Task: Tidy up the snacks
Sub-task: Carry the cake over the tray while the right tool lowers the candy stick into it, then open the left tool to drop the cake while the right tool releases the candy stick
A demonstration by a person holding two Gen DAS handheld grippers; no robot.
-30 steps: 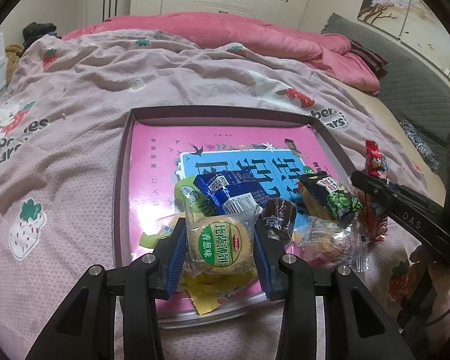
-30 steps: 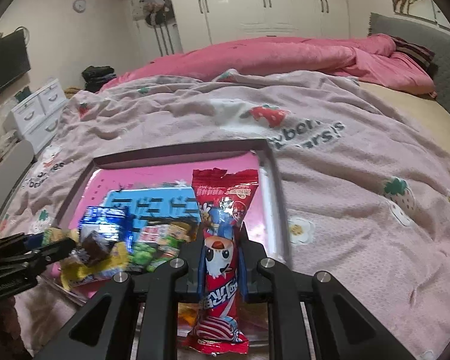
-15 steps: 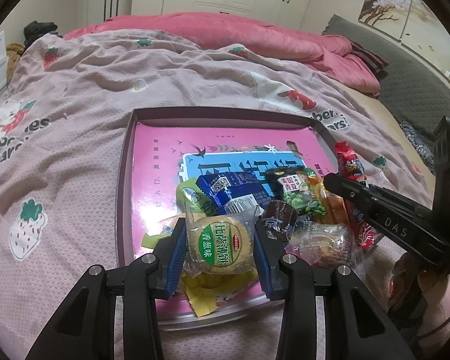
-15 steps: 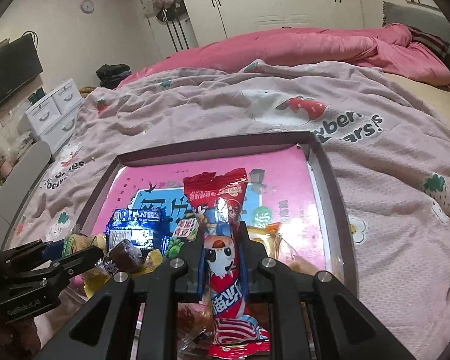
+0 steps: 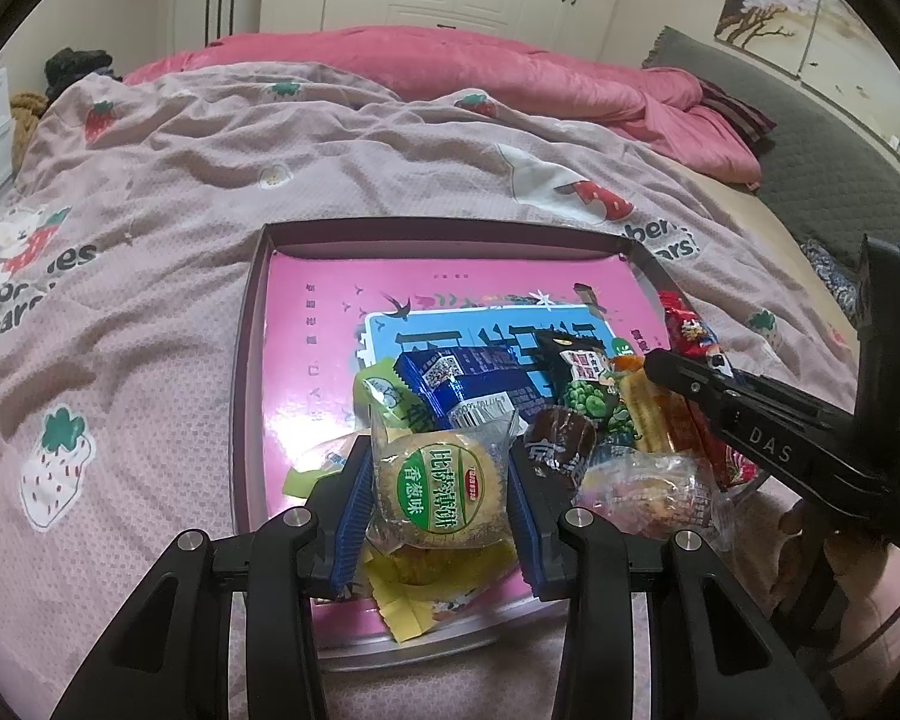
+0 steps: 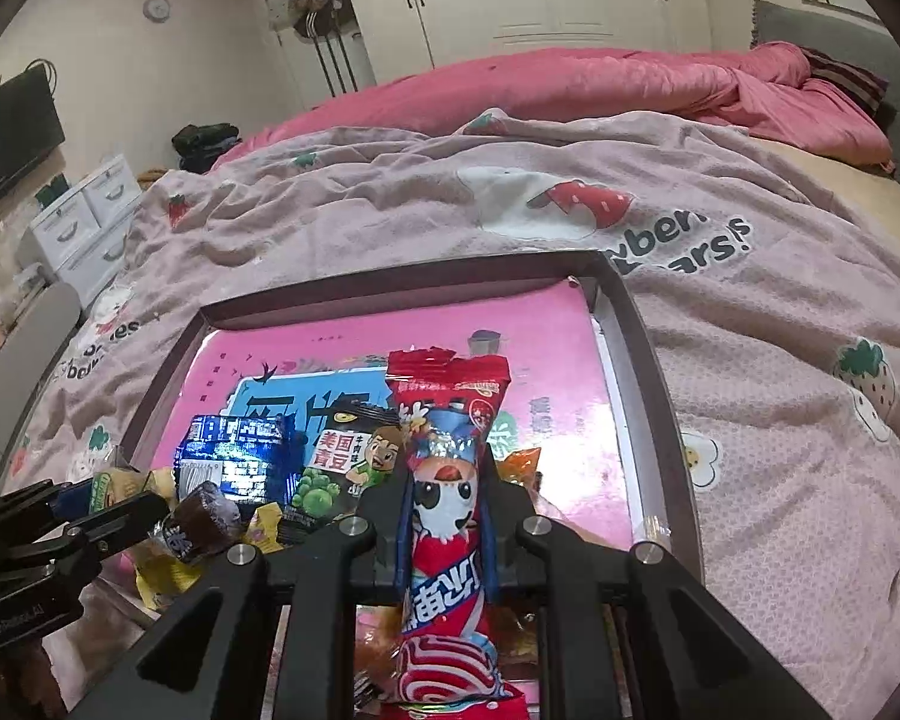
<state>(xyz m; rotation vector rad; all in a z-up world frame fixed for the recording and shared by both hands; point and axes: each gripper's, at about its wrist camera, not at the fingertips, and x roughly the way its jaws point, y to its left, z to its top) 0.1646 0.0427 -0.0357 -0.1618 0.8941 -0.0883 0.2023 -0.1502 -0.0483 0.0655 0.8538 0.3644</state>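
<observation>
Left gripper (image 5: pixel 439 489) clamps a round cake packet (image 5: pixel 441 495); right gripper (image 6: pixel 444 531) clamps a red snack stick (image 6: pixel 447 516), both above the tray (image 6: pixel 642 360).

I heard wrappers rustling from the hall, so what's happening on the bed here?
A person is sorting snacks into a shallow box on the blanket, a handheld gripper in each hand. The left gripper is clamped on a round wrapped cake over the near pile. The right gripper is shut on a long red snack packet, held above the box.
</observation>
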